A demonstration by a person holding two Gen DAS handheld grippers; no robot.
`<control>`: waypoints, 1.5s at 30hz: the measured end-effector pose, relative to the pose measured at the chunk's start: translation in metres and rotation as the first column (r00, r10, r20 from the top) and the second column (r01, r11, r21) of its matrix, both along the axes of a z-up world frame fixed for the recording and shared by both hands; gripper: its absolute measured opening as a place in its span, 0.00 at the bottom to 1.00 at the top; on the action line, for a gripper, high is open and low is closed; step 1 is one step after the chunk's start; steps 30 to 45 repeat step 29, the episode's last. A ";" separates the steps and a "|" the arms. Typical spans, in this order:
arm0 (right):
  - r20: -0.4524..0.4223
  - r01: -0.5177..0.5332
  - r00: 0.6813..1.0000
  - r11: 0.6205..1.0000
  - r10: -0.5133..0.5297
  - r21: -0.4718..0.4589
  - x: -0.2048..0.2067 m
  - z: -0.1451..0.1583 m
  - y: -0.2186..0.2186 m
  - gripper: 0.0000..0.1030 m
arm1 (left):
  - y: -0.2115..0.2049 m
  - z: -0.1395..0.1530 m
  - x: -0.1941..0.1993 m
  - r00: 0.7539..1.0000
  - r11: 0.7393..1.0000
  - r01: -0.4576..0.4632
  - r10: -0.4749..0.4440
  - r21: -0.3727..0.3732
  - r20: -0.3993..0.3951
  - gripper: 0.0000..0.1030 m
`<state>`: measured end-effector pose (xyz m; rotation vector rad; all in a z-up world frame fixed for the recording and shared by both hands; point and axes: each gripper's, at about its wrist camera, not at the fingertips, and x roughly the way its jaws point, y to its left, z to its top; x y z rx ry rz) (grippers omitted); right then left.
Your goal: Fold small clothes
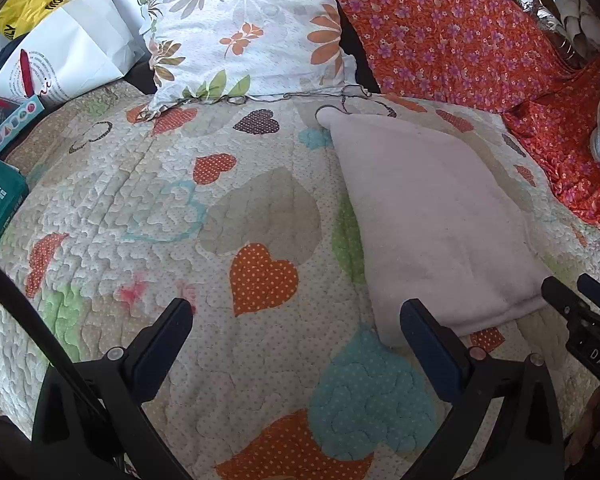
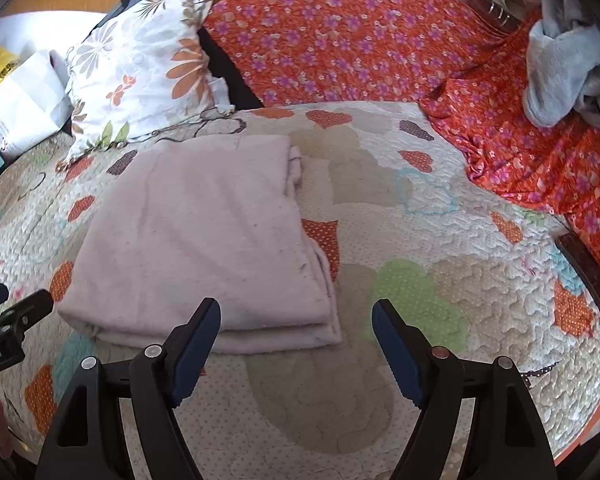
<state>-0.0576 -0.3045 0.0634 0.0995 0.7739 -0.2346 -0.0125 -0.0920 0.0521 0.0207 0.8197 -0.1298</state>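
The left gripper [image 1: 296,322] fills the lower frame, jaws wide apart and empty. The right gripper [image 2: 296,322] sits likewise low, jaws spread and holding nothing.

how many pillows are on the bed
1: the white floral pillow leans at the bed's far end, beside the orange floral cloth. That cloth may cover another; I cannot tell.
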 end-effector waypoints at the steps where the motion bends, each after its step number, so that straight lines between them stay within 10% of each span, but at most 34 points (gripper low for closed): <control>1: -0.001 -0.004 1.000 1.000 0.004 0.000 0.000 0.000 0.001 0.80 | 0.000 0.000 0.000 1.000 1.000 0.002 -0.002 -0.005 -0.003 1.00; 45: 0.027 -0.066 0.997 0.992 0.069 -0.112 -0.004 0.000 0.026 0.83 | 0.002 -0.006 0.001 1.000 0.996 -0.005 0.002 -0.084 -0.031 1.00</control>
